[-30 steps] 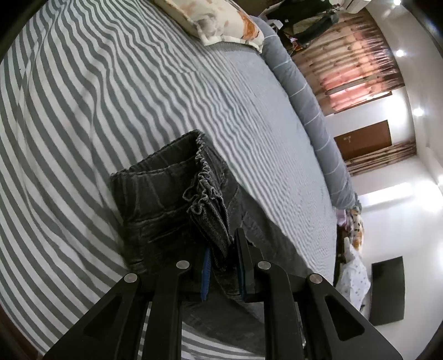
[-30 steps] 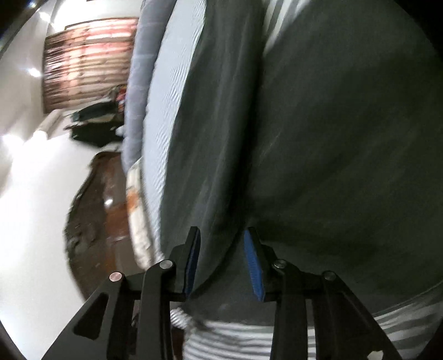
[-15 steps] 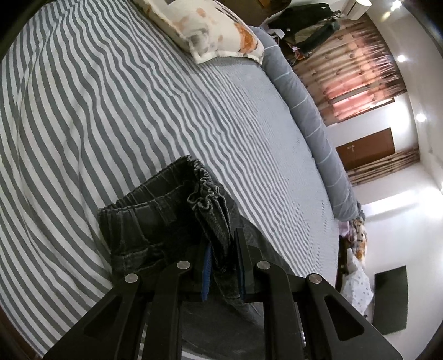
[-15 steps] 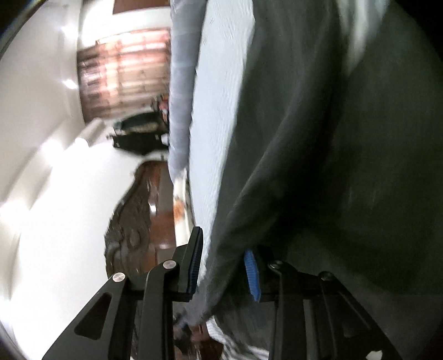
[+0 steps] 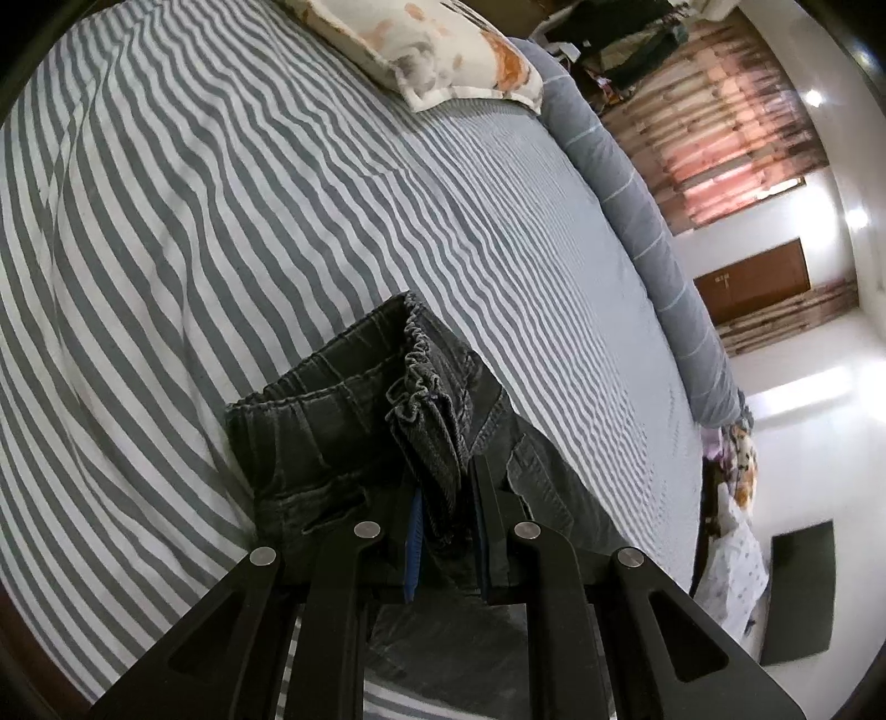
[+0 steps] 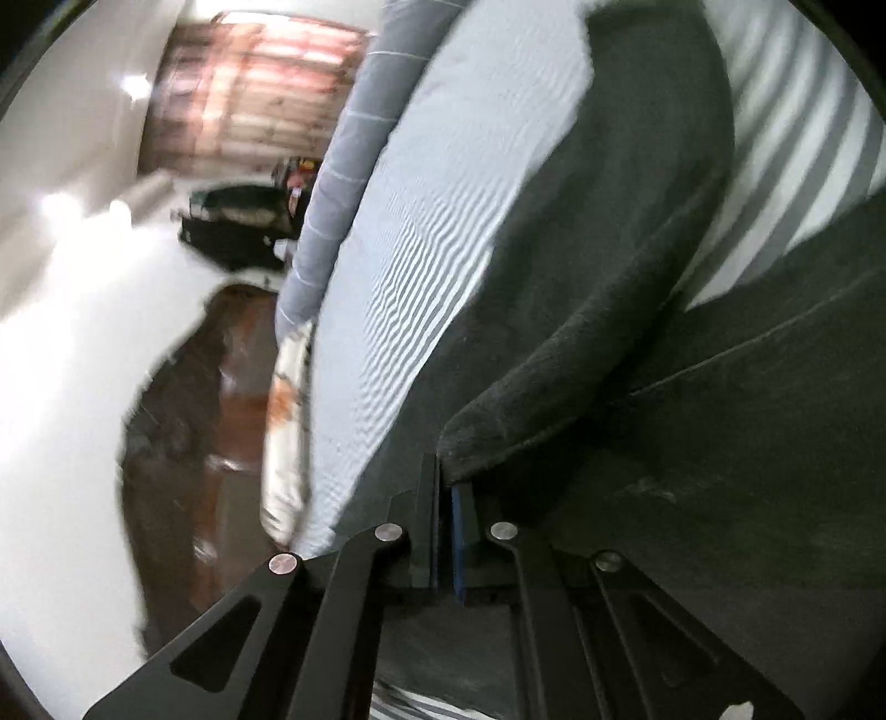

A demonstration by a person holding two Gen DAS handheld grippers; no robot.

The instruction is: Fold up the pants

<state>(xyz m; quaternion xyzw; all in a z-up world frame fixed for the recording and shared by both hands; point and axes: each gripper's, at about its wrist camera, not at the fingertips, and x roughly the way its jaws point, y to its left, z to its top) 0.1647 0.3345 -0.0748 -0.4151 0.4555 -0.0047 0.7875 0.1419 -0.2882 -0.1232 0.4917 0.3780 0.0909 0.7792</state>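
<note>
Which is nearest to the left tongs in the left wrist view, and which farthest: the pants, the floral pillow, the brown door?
1. Pants: clamped between the left tongs.
2. Floral pillow: at the bed's far end.
3. Brown door: in the wall beyond the bed, right.

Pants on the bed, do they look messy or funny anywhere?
A little. The pants waistband is bunched and crumpled where the left gripper pinches it, not flat on the striped sheet. Nothing looks torn.

We see dark grey denim pants [image 5: 354,443] lying on the striped bedsheet [image 5: 221,221]. Their elastic waistband is bunched and raised, and a leg [image 6: 637,249] drapes across the sheet.
</note>
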